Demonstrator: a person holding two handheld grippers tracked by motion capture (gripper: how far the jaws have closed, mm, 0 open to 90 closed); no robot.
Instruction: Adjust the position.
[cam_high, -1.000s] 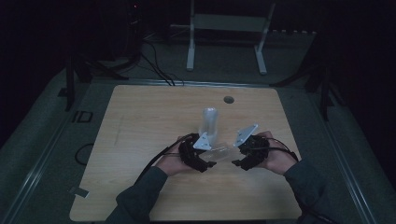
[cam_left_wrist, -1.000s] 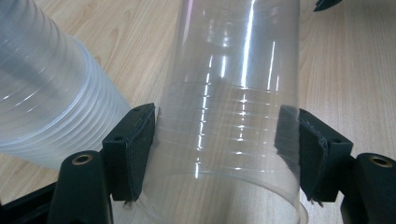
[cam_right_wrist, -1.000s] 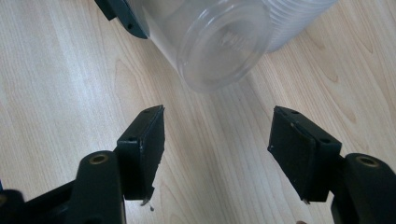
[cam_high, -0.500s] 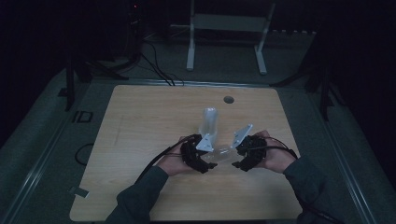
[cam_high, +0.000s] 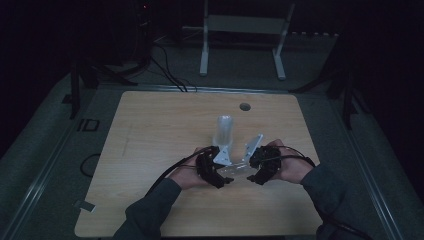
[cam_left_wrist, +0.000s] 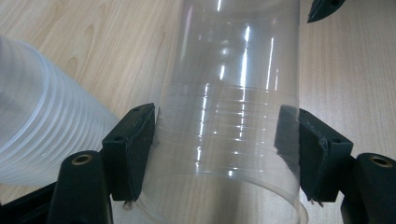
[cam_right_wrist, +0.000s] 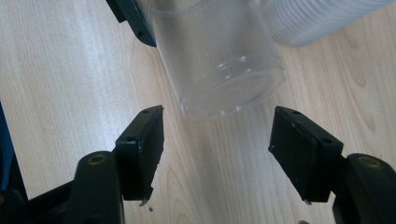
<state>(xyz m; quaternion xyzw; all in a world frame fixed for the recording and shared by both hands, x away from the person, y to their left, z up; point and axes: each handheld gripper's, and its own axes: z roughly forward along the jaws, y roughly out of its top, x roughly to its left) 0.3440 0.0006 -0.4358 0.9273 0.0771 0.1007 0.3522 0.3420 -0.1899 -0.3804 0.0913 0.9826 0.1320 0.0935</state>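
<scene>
A clear plastic cup (cam_left_wrist: 229, 116) was held on its side by the left gripper (cam_left_wrist: 224, 154), the pads pressed against its ribbed wall on both flanks. Just beside that gripper, to its left in the left gripper view, a stack of translucent cups (cam_left_wrist: 42, 126) was seen on the table (cam_left_wrist: 107, 51). In the high view the stack (cam_high: 224, 131) stood upright just beyond the two grippers.

The right gripper (cam_right_wrist: 217, 149) was set facing the cup's closed base (cam_right_wrist: 229, 88), its jaws moderately wide and having just been opening; nothing lay between them, the cup being just ahead of the pads.

Several risks can be judged from here. The thin wall could be buckled if the left grip were tightened, and the cup could be squeezed out of shape or cracked. If the right gripper were closed before the base was fully between its pads, the smooth plastic could be pinched at the edge and slipped free. Should the left grip be loosened too early, the cup could be dropped and rolled across the table. The nearby stack could be knocked over by a careless sweep.
</scene>
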